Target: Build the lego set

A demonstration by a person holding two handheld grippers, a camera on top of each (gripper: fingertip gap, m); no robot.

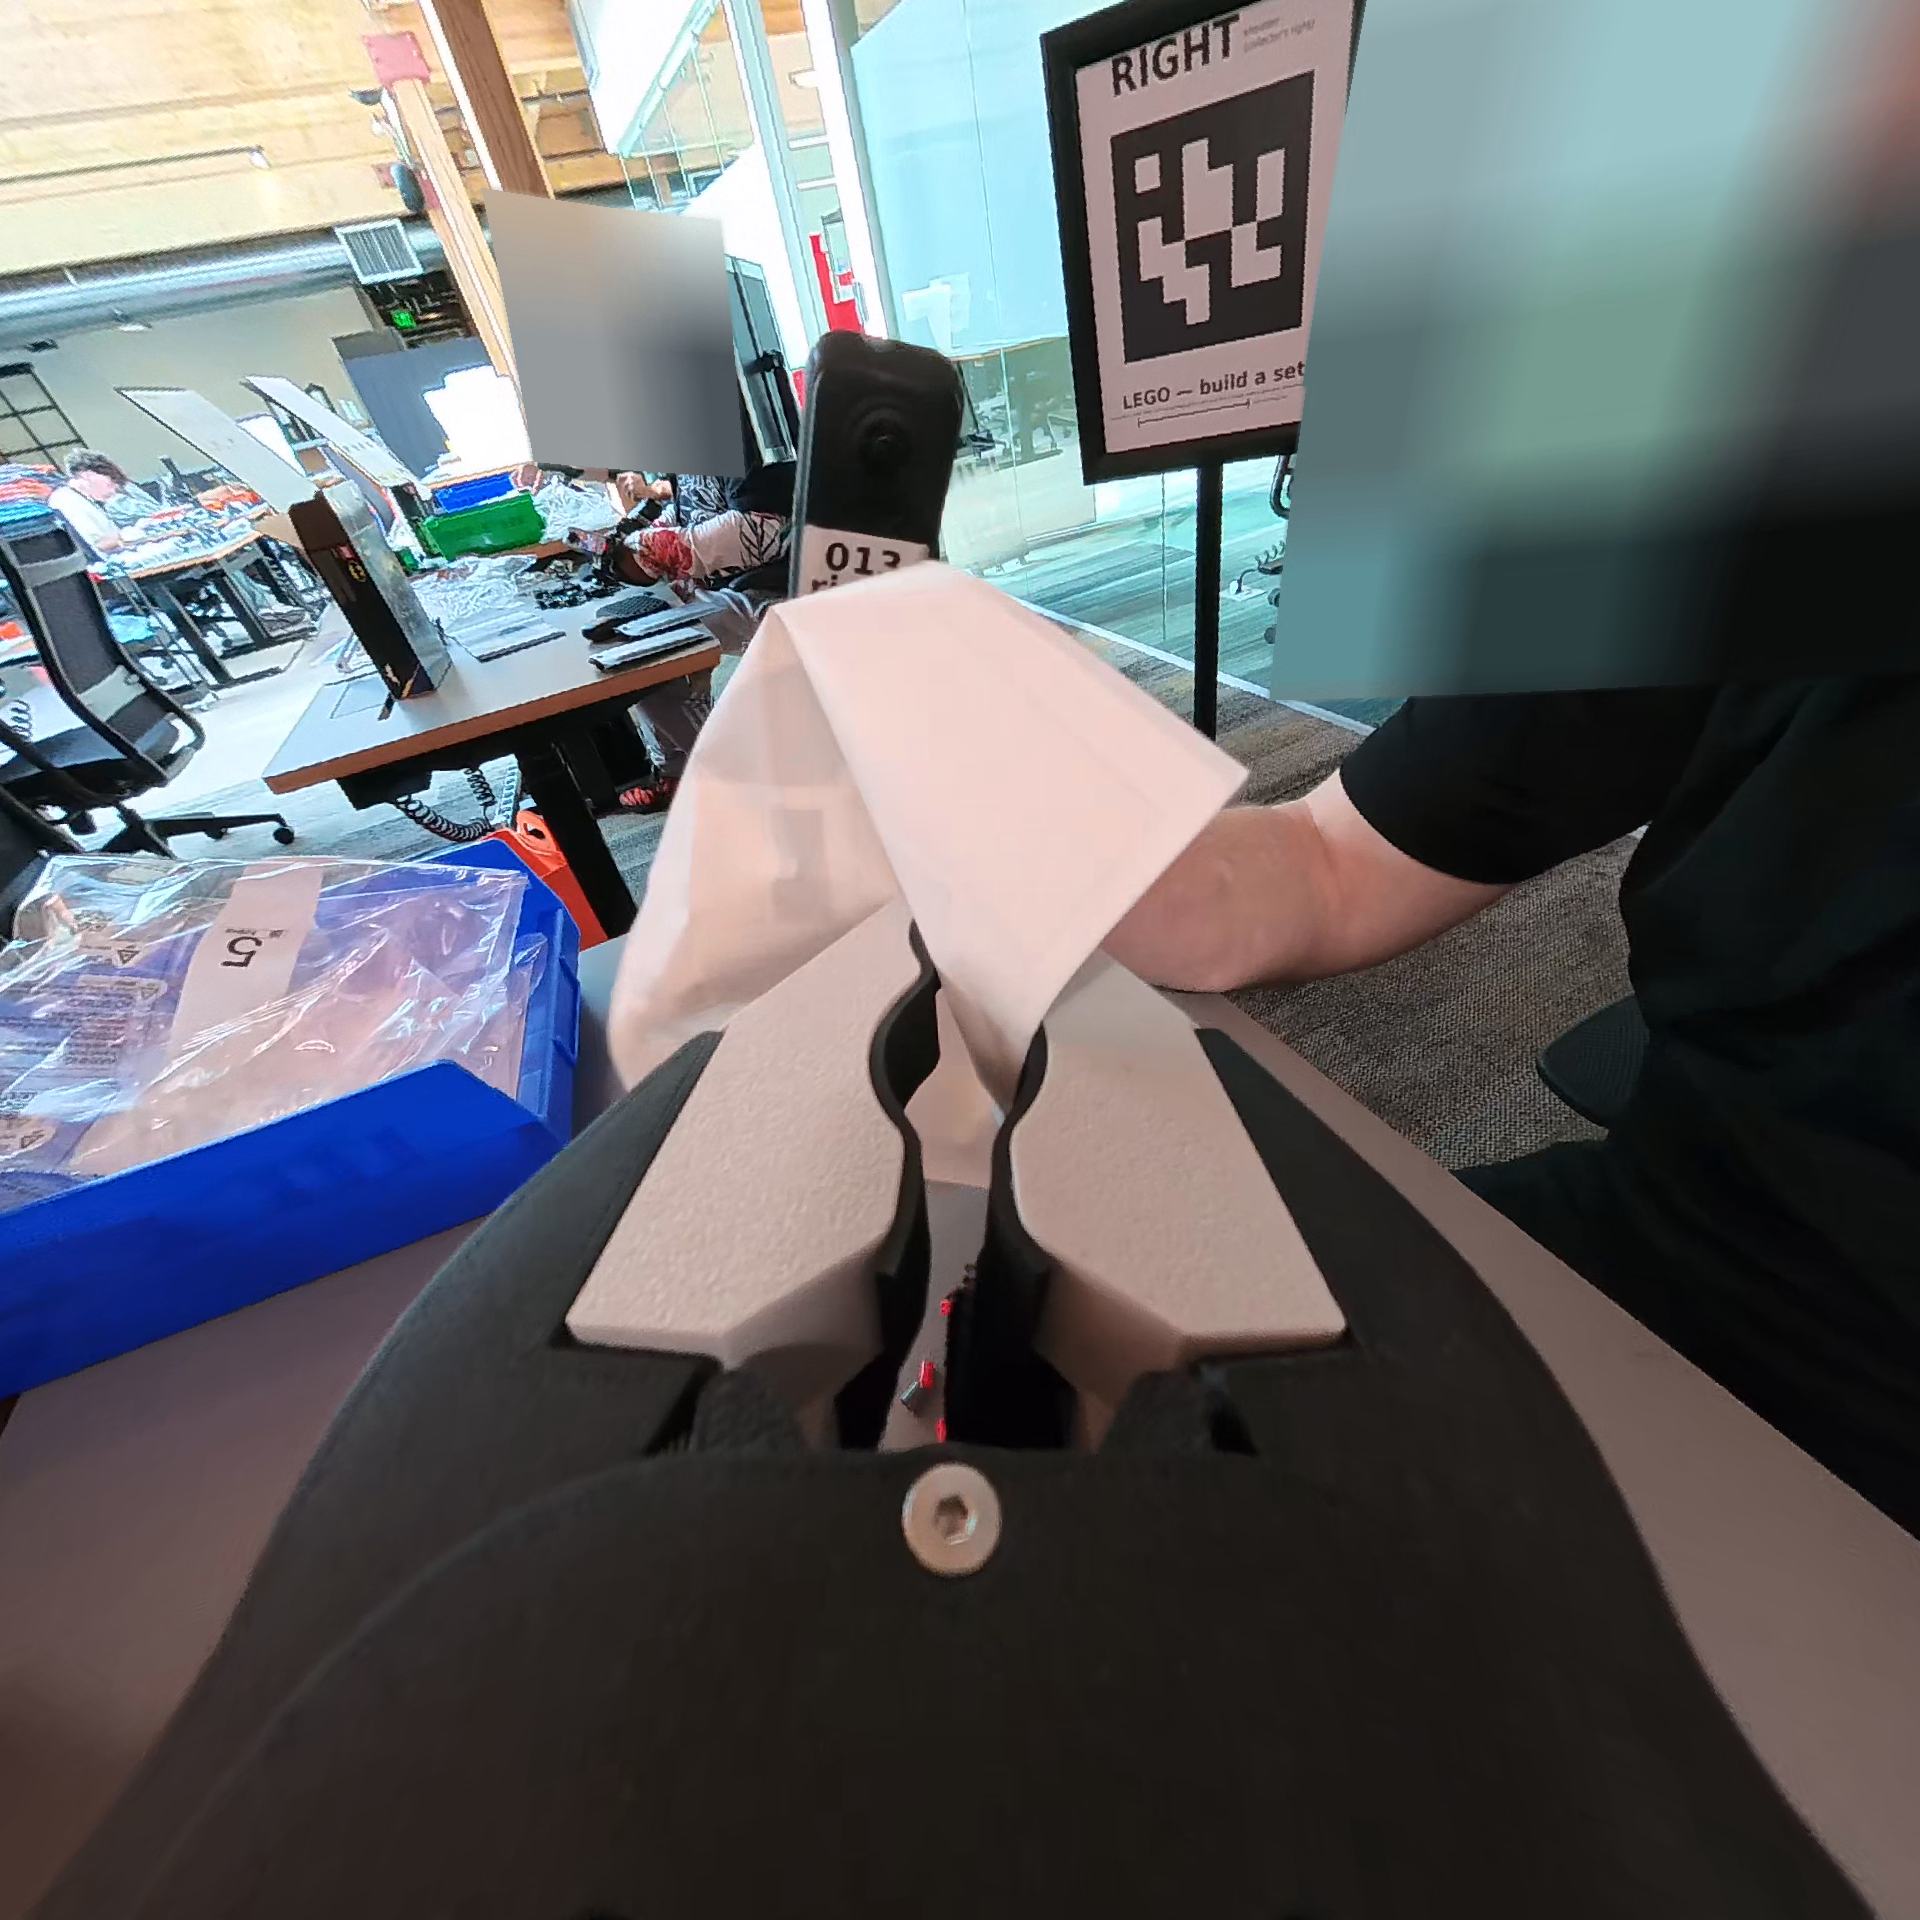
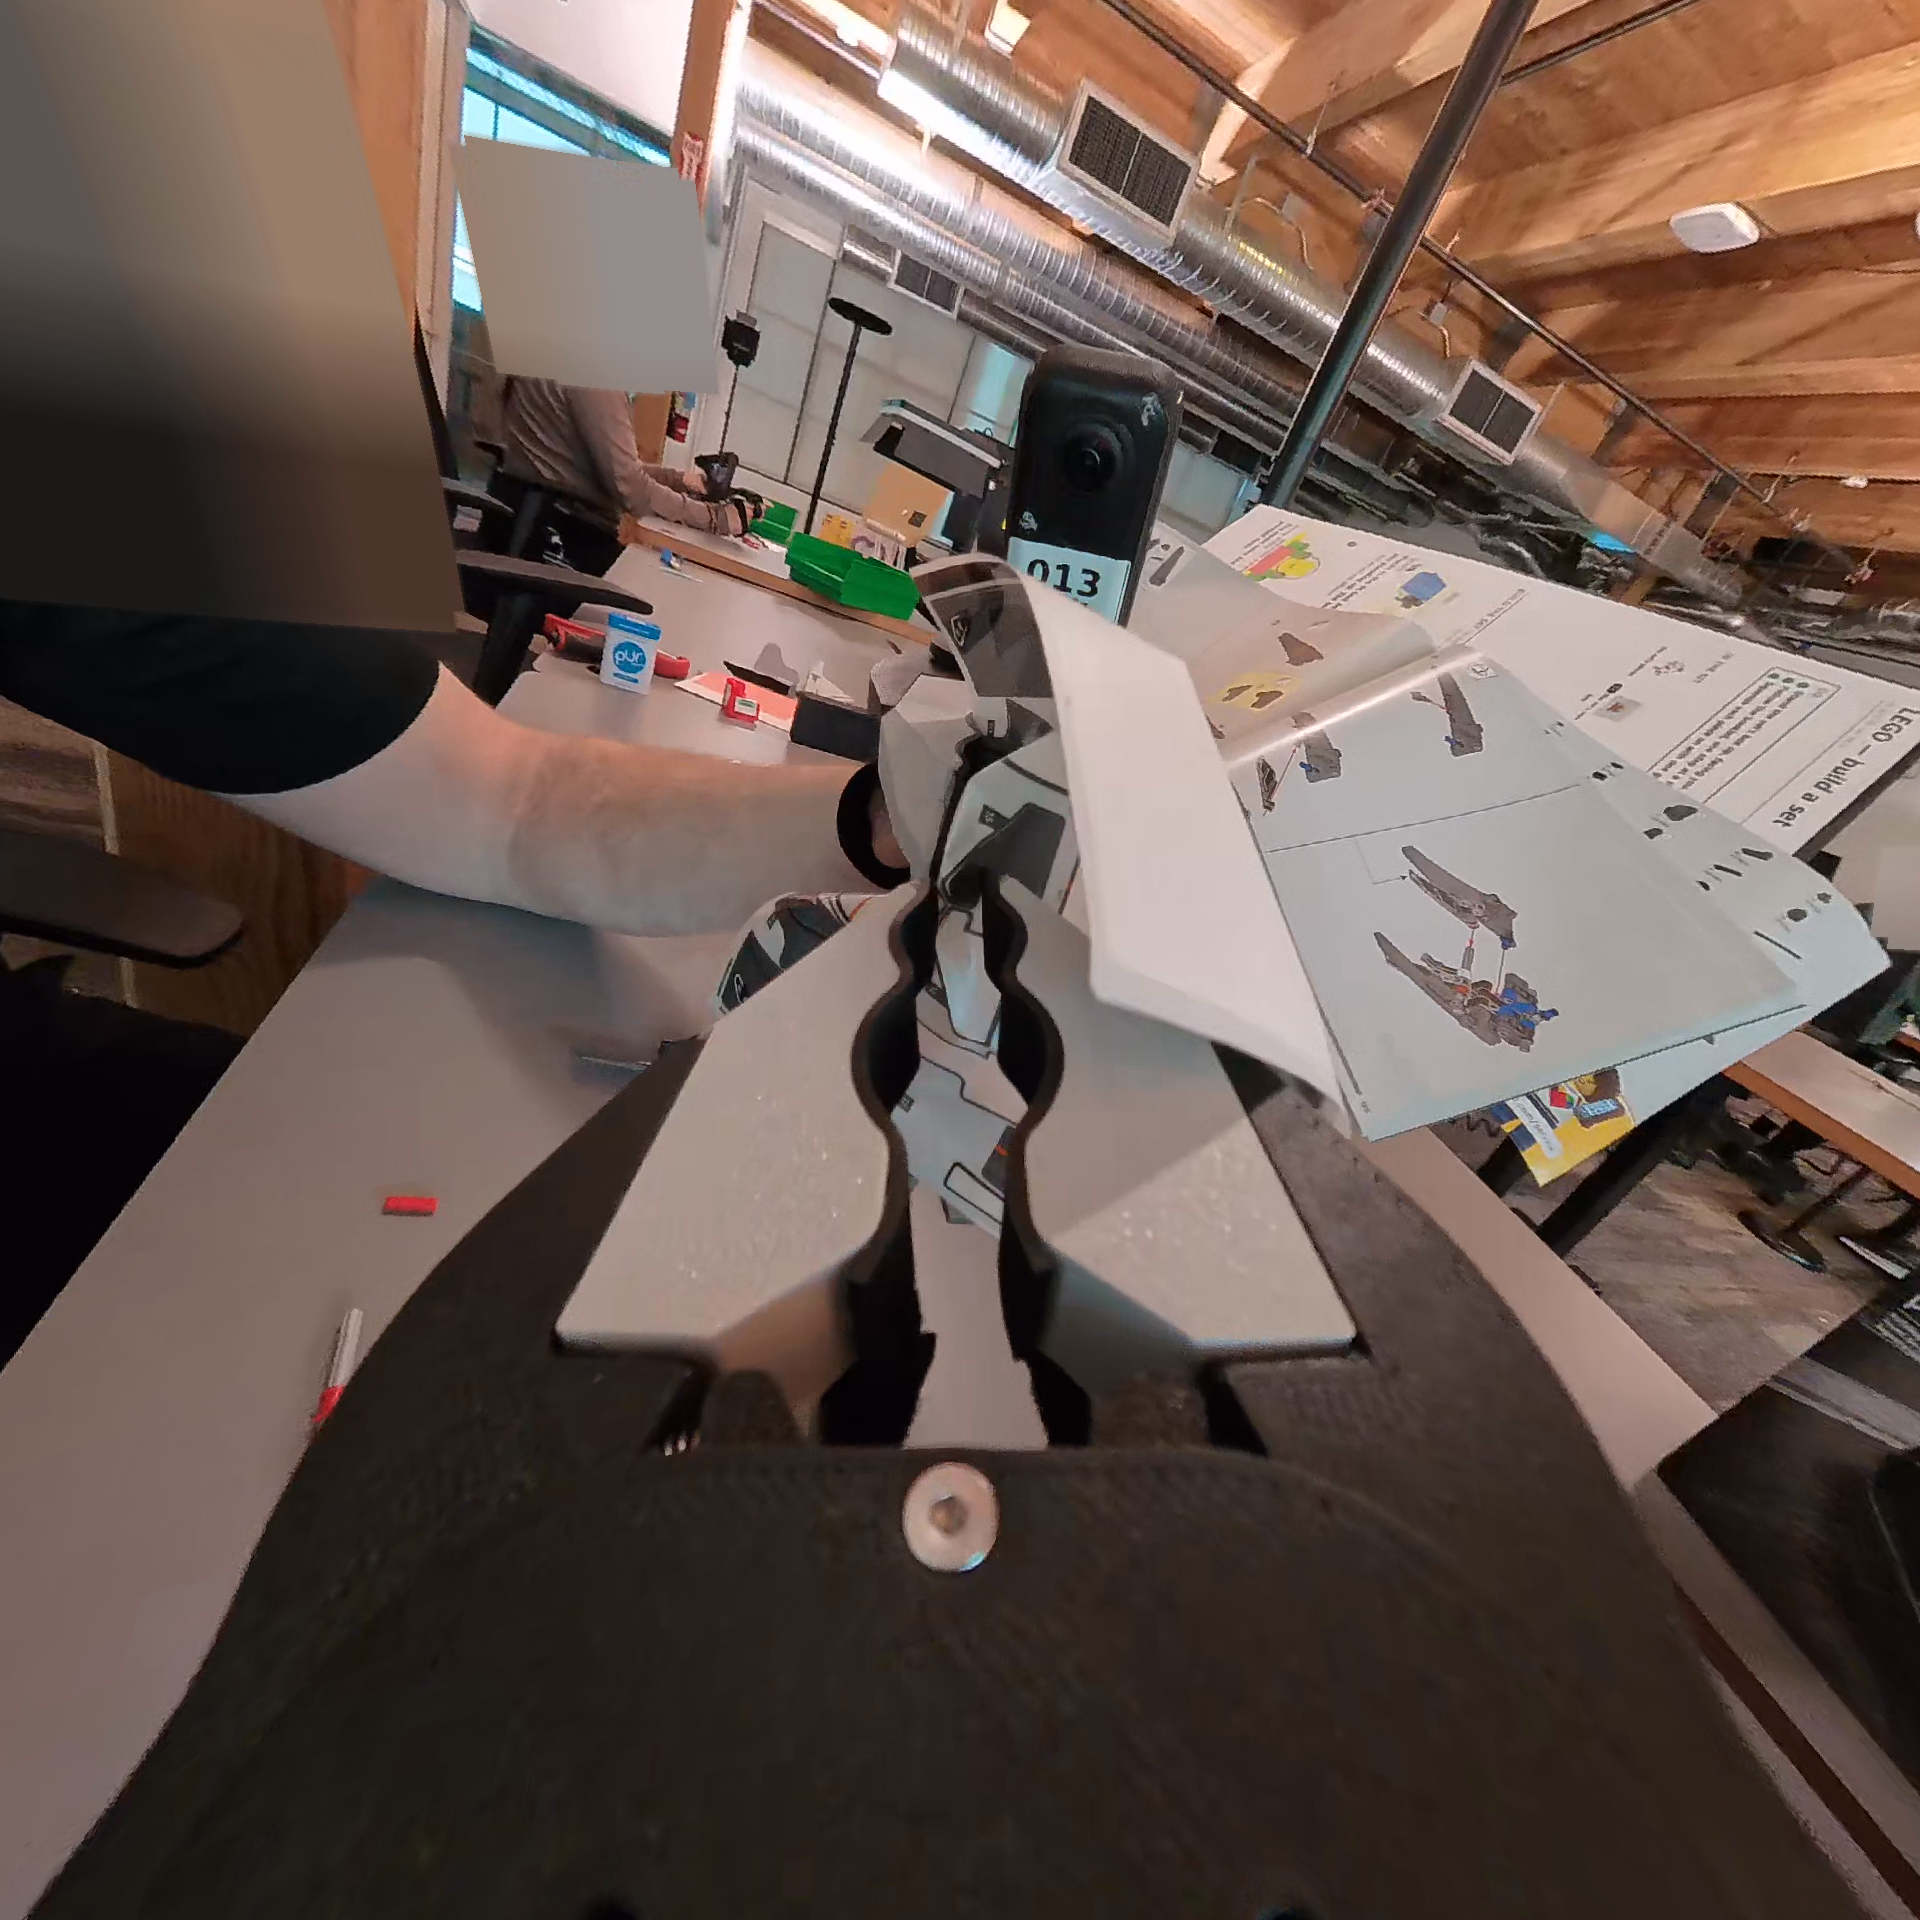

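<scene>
The lego instruction booklet (image 2: 1455,831) is held up in the air between both grippers, its pages fanned open and showing build steps. In the left wrist view its white back (image 1: 935,748) fills the centre. My left gripper (image 1: 930,961) is shut on a lower corner of the pages. My right gripper (image 2: 923,899) is shut on the booklet's near edge; printed pages show through the gaps between its fingers. Each view shows the other gripper's camera above the paper, the right one's (image 1: 873,457) and the left one's (image 2: 1091,468). A small red brick (image 2: 410,1205) lies on the grey table (image 2: 312,1091).
A blue bin (image 1: 260,1195) with clear plastic bags (image 1: 260,987) stands at the left. A person's arm (image 1: 1299,894) reaches in from the right. A framed sign on a pole (image 1: 1195,239) stands behind. A printed sheet (image 2: 1662,665) lies on the table beyond the booklet. Less than 4 cm separates the two grippers' tips.
</scene>
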